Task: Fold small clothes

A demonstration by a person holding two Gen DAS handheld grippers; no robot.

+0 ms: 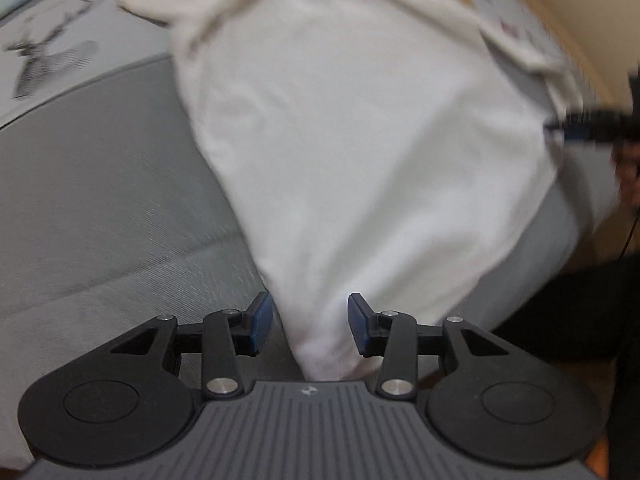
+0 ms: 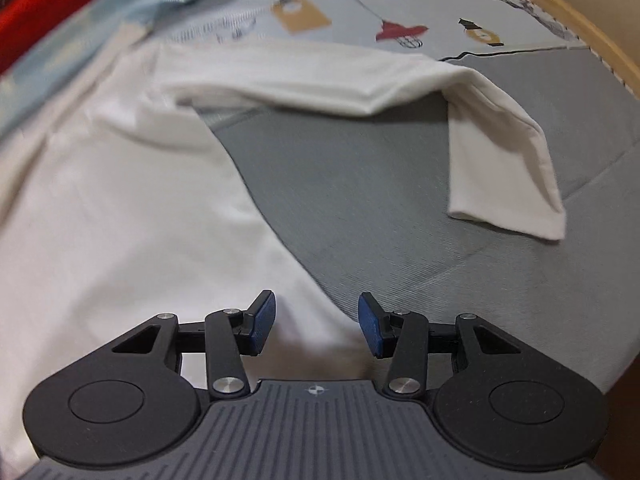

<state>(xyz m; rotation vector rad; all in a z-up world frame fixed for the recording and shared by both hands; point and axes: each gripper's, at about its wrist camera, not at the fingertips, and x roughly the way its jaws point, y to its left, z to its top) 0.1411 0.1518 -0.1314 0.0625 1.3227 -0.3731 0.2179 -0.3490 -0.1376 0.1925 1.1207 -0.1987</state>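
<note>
A white long-sleeved shirt (image 1: 352, 128) lies on a grey bed cover (image 1: 100, 208). My left gripper (image 1: 311, 322) is open, with a corner of the shirt's hem lying between its blue pads, not pinched. My right gripper (image 2: 317, 322) is open over another edge of the shirt (image 2: 120, 208); cloth lies between its pads. One sleeve (image 2: 500, 152) is bent across the cover in the right wrist view. The right gripper also shows in the left wrist view (image 1: 576, 126) at the shirt's far right edge.
A printed sheet with drawings (image 2: 400, 32) lies at the far side of the bed. A wooden bed rim (image 2: 560, 8) curves at the right. Red cloth (image 2: 48, 4) and a pale blue cover (image 2: 100, 36) lie at the upper left.
</note>
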